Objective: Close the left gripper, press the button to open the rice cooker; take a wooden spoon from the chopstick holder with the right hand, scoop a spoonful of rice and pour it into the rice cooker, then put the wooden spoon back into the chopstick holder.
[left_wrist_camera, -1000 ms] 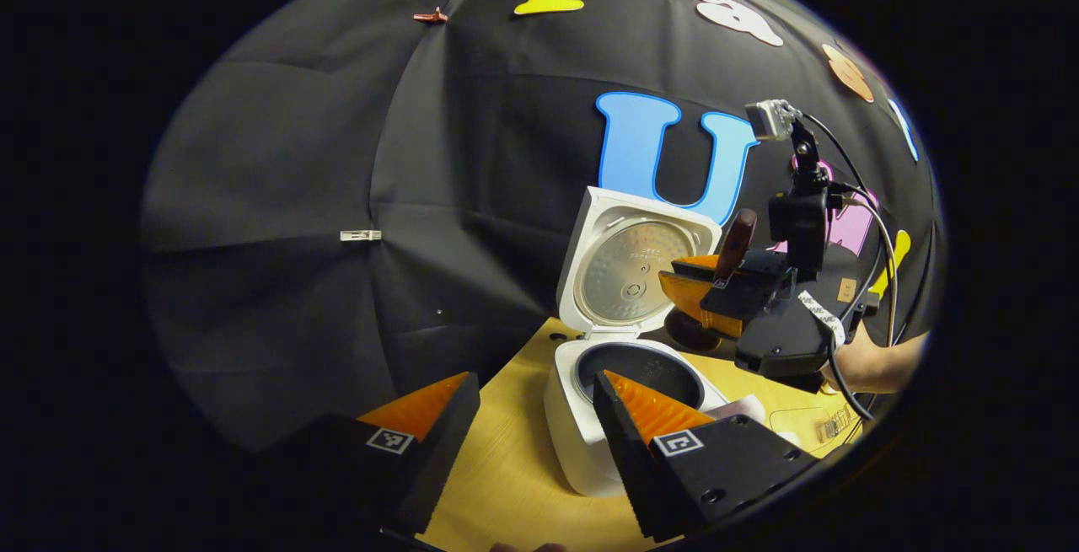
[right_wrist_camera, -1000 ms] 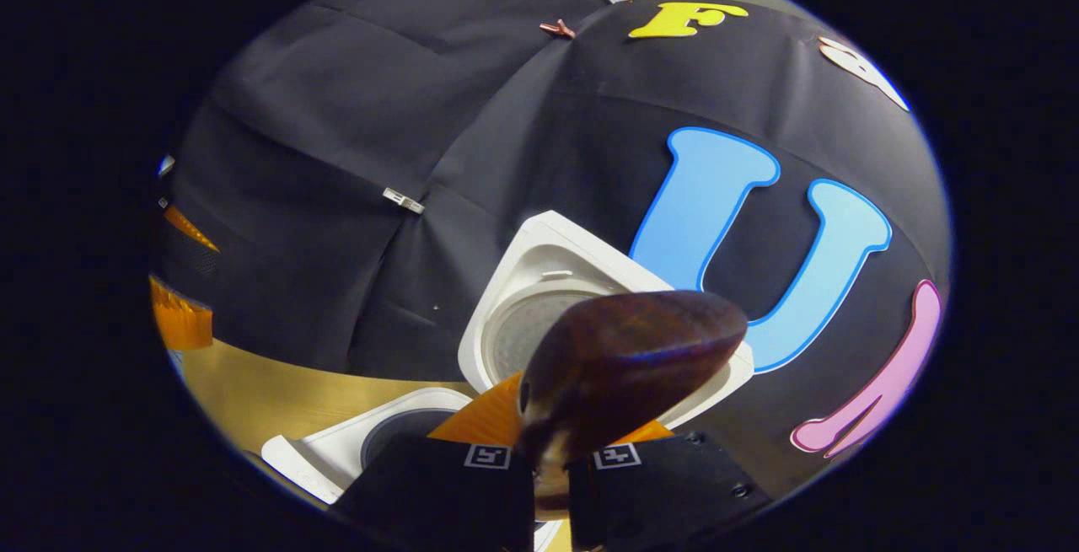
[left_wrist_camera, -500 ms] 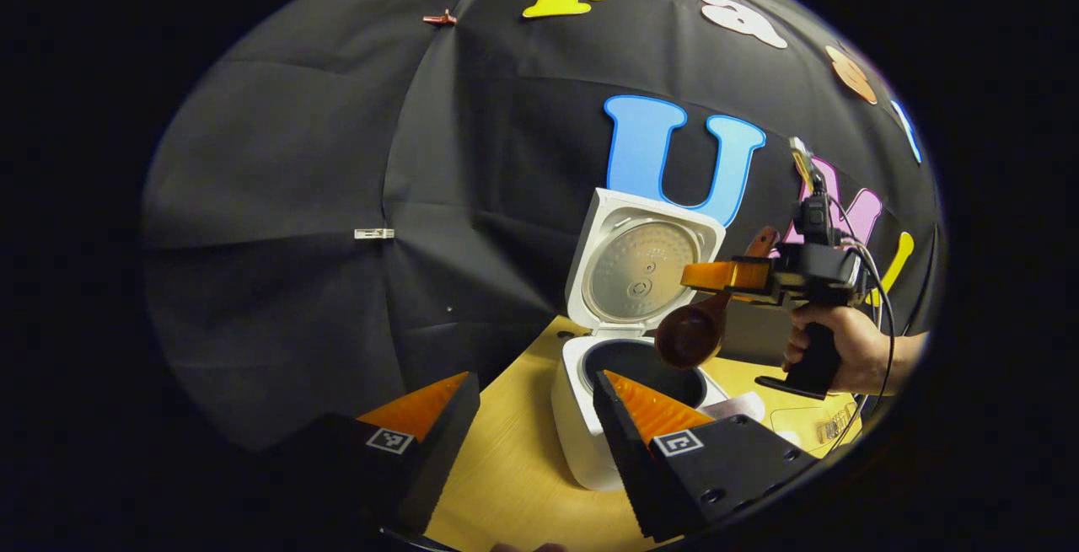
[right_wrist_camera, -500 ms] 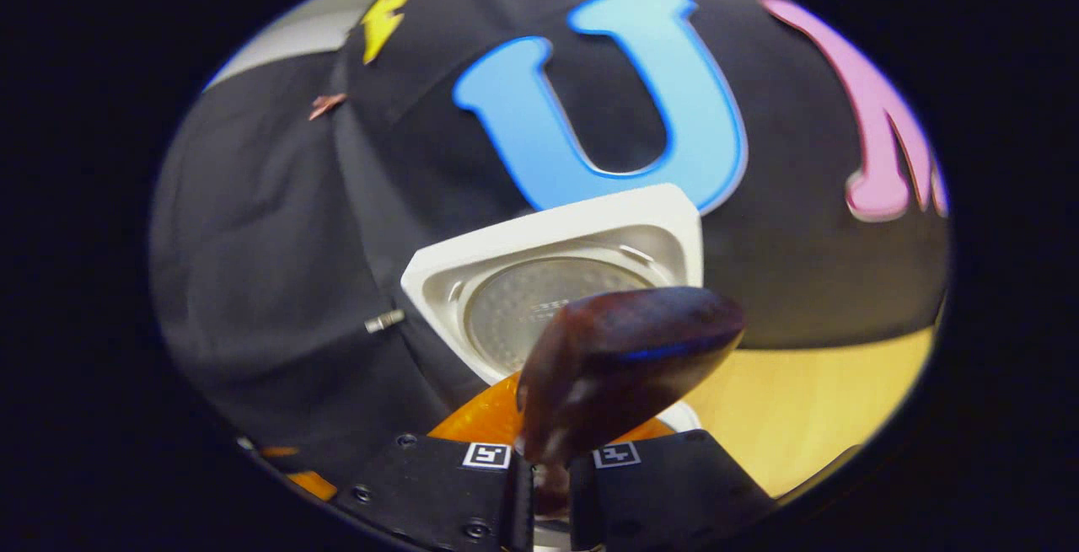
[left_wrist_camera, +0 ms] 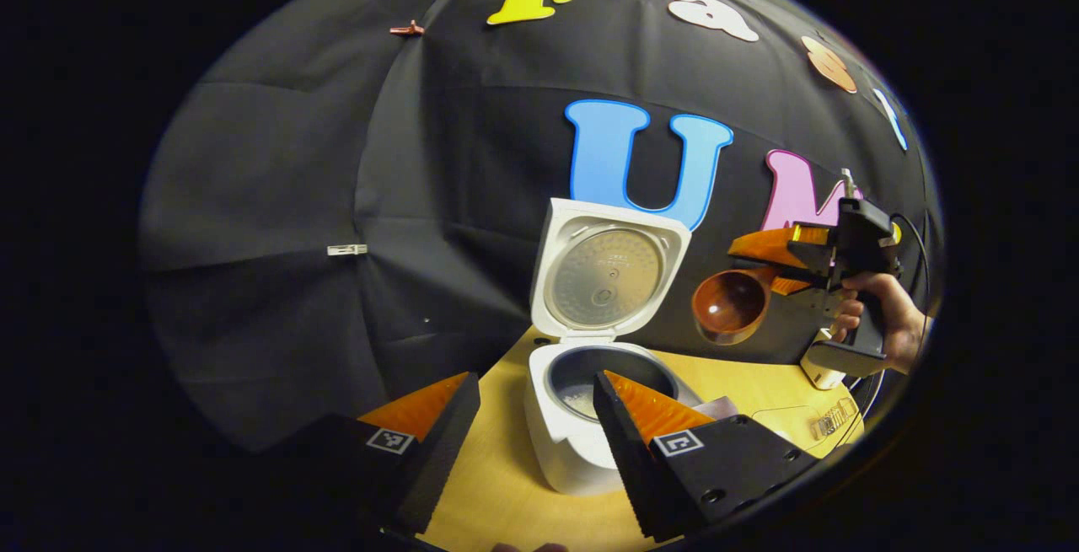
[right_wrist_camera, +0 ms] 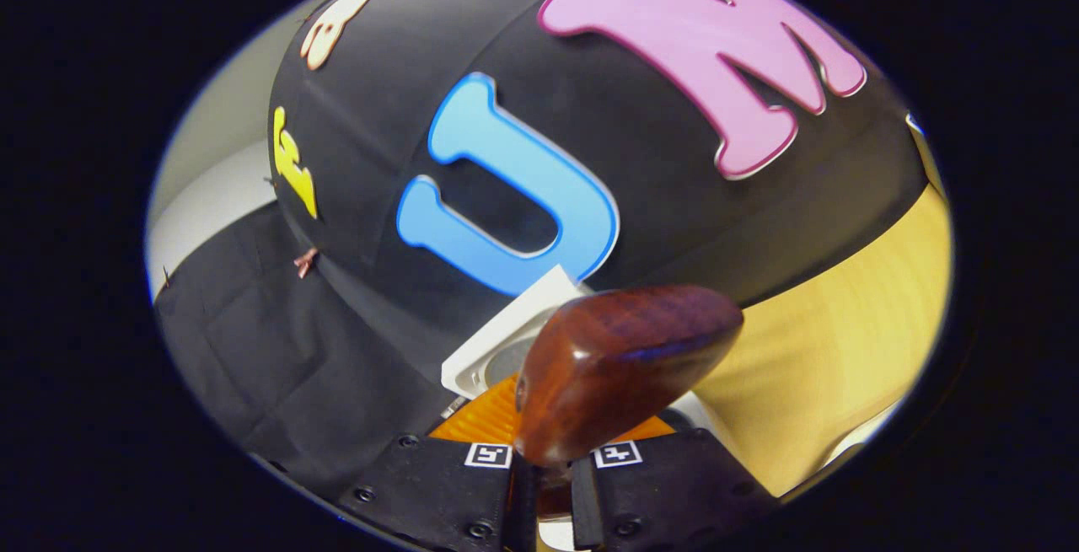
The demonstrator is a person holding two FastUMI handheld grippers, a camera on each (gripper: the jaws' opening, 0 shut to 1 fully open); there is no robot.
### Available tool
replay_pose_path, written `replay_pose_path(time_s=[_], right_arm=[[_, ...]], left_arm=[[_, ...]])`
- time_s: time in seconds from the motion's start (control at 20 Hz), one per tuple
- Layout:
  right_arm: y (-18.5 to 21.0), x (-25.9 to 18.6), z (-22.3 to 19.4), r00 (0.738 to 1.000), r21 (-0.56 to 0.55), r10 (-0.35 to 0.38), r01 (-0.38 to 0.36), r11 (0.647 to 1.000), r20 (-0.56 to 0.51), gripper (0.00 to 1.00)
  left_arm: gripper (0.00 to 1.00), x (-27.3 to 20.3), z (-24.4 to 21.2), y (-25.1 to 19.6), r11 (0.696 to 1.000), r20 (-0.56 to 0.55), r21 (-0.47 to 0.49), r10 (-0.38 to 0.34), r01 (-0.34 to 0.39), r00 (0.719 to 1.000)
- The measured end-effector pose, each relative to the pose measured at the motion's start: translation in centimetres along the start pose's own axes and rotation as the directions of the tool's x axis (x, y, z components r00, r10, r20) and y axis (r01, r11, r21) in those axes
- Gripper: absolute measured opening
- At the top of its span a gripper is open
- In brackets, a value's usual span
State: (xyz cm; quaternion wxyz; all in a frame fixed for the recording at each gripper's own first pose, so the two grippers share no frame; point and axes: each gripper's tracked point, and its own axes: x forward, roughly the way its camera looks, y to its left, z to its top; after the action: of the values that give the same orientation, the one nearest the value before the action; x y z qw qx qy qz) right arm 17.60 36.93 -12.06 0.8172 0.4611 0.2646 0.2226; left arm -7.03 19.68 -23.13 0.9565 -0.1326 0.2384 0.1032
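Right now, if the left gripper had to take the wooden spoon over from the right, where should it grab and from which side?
Grip the short neck between the bowl of the wooden spoon and the right gripper, probably coming from the rice cooker side. The bowl is wide and rounded, so jaws would likely slip; the right gripper already covers the handle.

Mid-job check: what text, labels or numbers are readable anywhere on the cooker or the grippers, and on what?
rice cooker lid, inner plate: embossed lettering, too small to read.
left gripper and right gripper: square coded tags on the fingers, no words.
Nothing else is readable.
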Motion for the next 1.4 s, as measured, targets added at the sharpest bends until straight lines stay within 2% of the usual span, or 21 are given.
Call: replay_pose_path(time_s=[0.25, 0.3, 0.35, 0.5, 0.55, 0.6, 0.65, 0.7, 0.8, 0.85, 0.9, 0.95, 1.0, 1.05, 1.1, 1.15, 1.25, 1.3, 1.4], right_arm=[[-6.0, -7.4, 9.0, 0.986, -0.033, -0.079, 0.084, 0.996, 0.145, 0.20], [-7.7, -9.0, 10.7, 0.980, -0.025, -0.106, 0.112, 0.993, 0.170, 0.08], [-9.2, -10.7, 12.2, 0.972, -0.011, -0.131, 0.136, 0.991, 0.195, 0.20], [-13.4, -15.8, 16.2, 0.943, -0.005, -0.189, 0.198, 0.980, 0.273, 0.20], [-15.1, -17.4, 17.2, 0.932, -0.012, -0.214, 0.227, 0.974, 0.293, 0.08], [-16.7, -19.1, 18.1, 0.920, -0.022, -0.242, 0.261, 0.965, 0.309, 0.20], [-18.8, -21.0, 18.9, 0.904, -0.033, -0.278, 0.304, 0.952, 0.325, 0.20], [-20.6, -22.8, 19.5, 0.887, -0.035, -0.314, 0.346, 0.938, 0.338, 0.08], [-24.4, -26.0, 20.6, 0.854, -0.017, -0.382, 0.414, 0.910, 0.354, 0.08], [-25.9, -27.4, 21.0, 0.840, 0.007, -0.406, 0.433, 0.902, 0.360, 0.20], [-27.7, -28.7, 21.1, 0.825, 0.030, -0.435, 0.456, 0.890, 0.360, 0.20], [-29.7, -30.2, 21.1, 0.807, 0.044, -0.466, 0.485, 0.874, 0.363, 0.08], [-31.2, -31.0, 20.9, 0.793, 0.044, -0.488, 0.509, 0.860, 0.363, 0.08], [-33.0, -32.0, 20.6, 0.779, 0.038, -0.515, 0.539, 0.841, 0.359, 0.08], [-34.7, -32.2, 19.7, 0.767, 0.025, -0.535, 0.564, 0.825, 0.353, 0.20], [-36.2, -32.4, 19.3, 0.759, 0.003, -0.554, 0.588, 0.809, 0.342, 0.20], [-38.9, -33.4, 18.3, 0.741, -0.037, -0.593, 0.634, 0.772, 0.315, 0.20], [-40.3, -33.9, 17.7, 0.734, -0.049, -0.610, 0.650, 0.758, 0.300, 0.08], [-42.0, -34.3, 16.6, 0.729, -0.056, -0.629, 0.664, 0.746, 0.270, 0.08]], left_arm=[[0.87, 1.0, 1.0, -3.3, 0.999, 0.004, -0.001, -0.051, 0.051, 0.999], [0.87, 1.2, 1.2, -3.8, 0.998, 0.006, 0.006, -0.058, 0.058, 0.998], [0.87, 1.3, 1.3, -4.4, 0.998, 0.007, 0.016, -0.065, 0.065, 0.998], [0.87, 1.7, 1.3, -6.2, 0.996, 0.001, 0.031, -0.086, 0.086, 0.996], [0.87, 1.8, 1.3, -6.9, 0.995, -0.002, 0.027, -0.094, 0.094, 0.996], [0.88, 1.7, 1.4, -7.6, 0.994, -0.003, 0.021, -0.104, 0.104, 0.995], [0.87, 1.8, 1.4, -8.3, 0.994, -0.004, 0.017, -0.111, 0.111, 0.994], [0.87, 1.7, 1.5, -9.1, 0.993, -0.006, 0.014, -0.118, 0.118, 0.993], [0.87, 1.6, 1.5, -10.1, 0.992, -0.012, -0.001, -0.128, 0.128, 0.992], [0.87, 1.5, 1.6, -10.7, 0.991, -0.013, -0.009, -0.134, 0.134, 0.991], [0.87, 1.5, 1.6, -11.2, 0.991, -0.015, -0.012, -0.134, 0.134, 0.991], [0.87, 1.4, 1.7, -11.5, 0.991, -0.019, -0.011, -0.130, 0.130, 0.991], [0.82, 1.3, 1.8, -11.9, 0.992, -0.022, -0.010, -0.129, 0.129, 0.991], [0.87, 1.3, 1.9, -12.4, 0.991, -0.023, -0.008, -0.131, 0.131, 0.991], [0.88, 1.1, 2.0, -12.8, 0.991, -0.024, 0.000, -0.134, 0.134, 0.991], [0.88, 1.0, 2.1, -13.1, 0.991, -0.026, 0.013, -0.130, 0.131, 0.991], [0.88, 1.0, 2.4, -13.6, 0.992, -0.030, 0.029, -0.125, 0.126, 0.992], [0.88, 0.9, 2.6, -13.9, 0.992, -0.033, 0.028, -0.124, 0.125, 0.992], [0.88, 0.8, 2.6, -14.2, 0.993, -0.045, 0.013, -0.119, 0.119, 0.992]])
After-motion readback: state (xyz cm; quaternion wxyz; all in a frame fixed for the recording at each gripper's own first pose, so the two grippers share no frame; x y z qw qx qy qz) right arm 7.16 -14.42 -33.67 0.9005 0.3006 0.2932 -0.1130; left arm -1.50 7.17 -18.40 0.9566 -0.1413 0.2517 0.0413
